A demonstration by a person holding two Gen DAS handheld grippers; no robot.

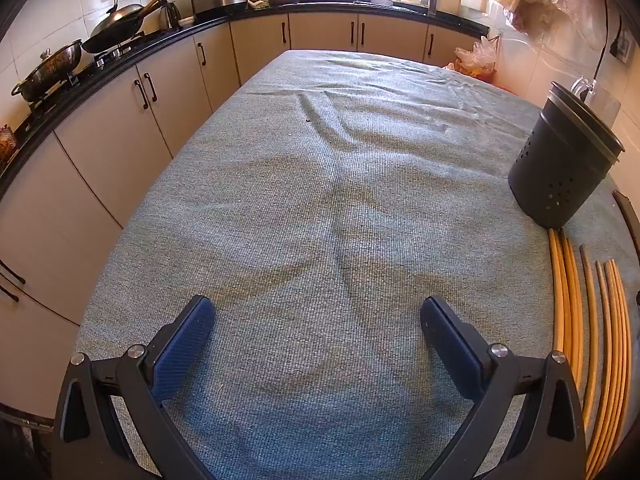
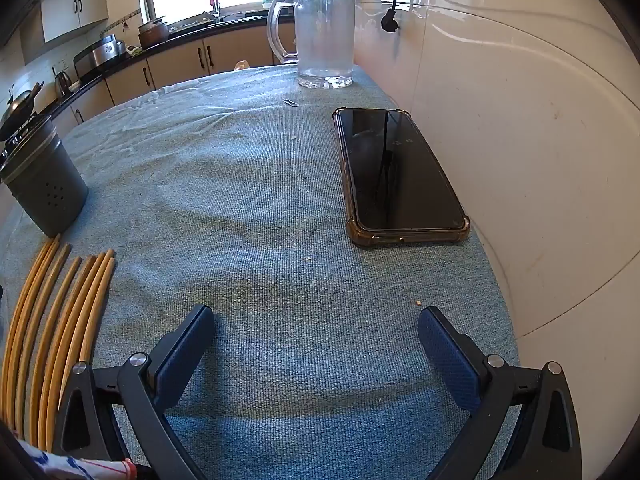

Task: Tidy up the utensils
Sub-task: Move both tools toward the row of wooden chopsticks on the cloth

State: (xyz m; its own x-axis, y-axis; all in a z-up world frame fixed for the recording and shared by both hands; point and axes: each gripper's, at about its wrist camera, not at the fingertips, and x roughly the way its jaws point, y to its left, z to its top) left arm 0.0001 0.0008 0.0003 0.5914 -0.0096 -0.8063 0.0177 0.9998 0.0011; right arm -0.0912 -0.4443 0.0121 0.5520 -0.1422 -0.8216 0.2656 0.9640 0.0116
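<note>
Left hand-held gripper [image 1: 317,312] is hovering over the blue-grey cloth-covered counter [image 1: 320,184], blue-padded jaws spread wide, nothing sitting between them. Right hand-held gripper [image 2: 316,322] is doing the same: jaws spread wide, only bare cloth in the gap. Both are pointing steeply down at the cloth. The bundle of long wooden chopsticks [image 2: 60,312] is lying flat on the counter in a rough side-by-side row, off to the left of the right hand-held gripper and to the right of the left one, so between the two; neither is touching it. The dark grey cylindrical perforated utensil holder [image 1: 560,160] is standing upright just beyond the far tips of the chopsticks, the nearest tips reaching about to its base; whether they are touching it is unclear. A black smartphone in a brownish clear case [image 2: 396,176] is lying face up near the white tiled wall [image 2: 520,140], ahead of the right hand-held gripper. A clear glass pitcher with handle [image 2: 324,36] is standing at the far end of the counter.
</note>
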